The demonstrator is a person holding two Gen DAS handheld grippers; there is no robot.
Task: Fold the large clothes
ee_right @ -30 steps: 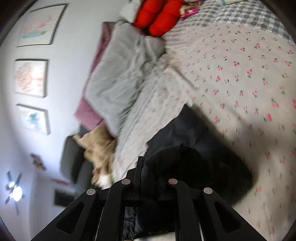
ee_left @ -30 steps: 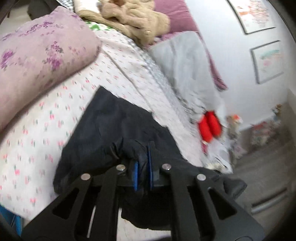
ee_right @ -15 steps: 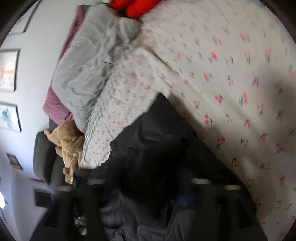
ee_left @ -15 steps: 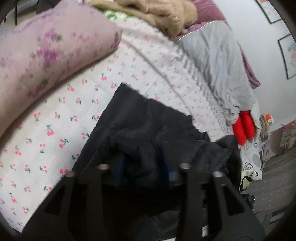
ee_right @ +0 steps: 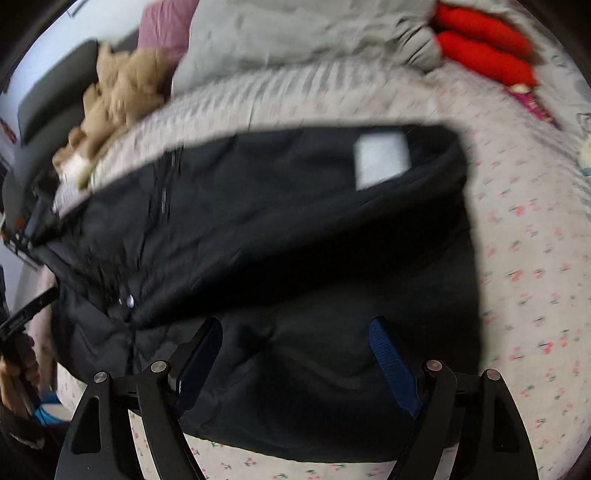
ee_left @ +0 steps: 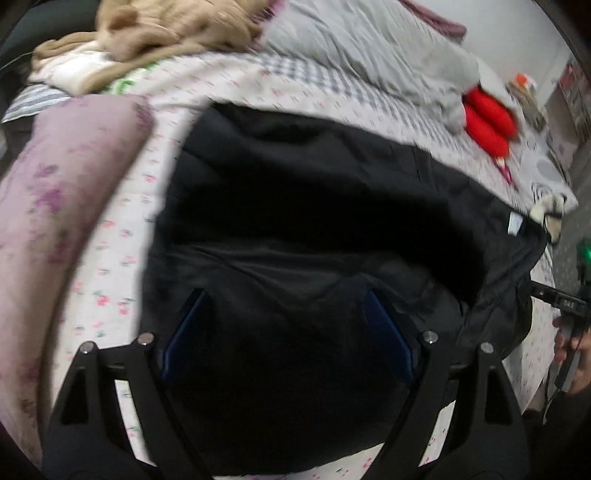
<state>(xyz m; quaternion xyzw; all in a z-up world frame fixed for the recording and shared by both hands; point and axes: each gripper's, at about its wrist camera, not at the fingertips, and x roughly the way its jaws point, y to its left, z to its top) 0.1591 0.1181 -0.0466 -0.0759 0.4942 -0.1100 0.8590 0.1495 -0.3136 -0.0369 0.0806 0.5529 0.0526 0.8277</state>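
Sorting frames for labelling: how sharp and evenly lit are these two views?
Left wrist: black garment is underexposed with folds lost, bedsheet smeared by motion. Right wrist: heavier blur streaks the sheet and white label. Both bend at fisheye edges.

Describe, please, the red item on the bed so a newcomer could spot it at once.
Start from the bed's cherry-print sheet, then the crumpled grey blanket along its far side. At the blanket's end, beyond the black garment, lie two plump red rolls side by side. Nothing else there is bright red.
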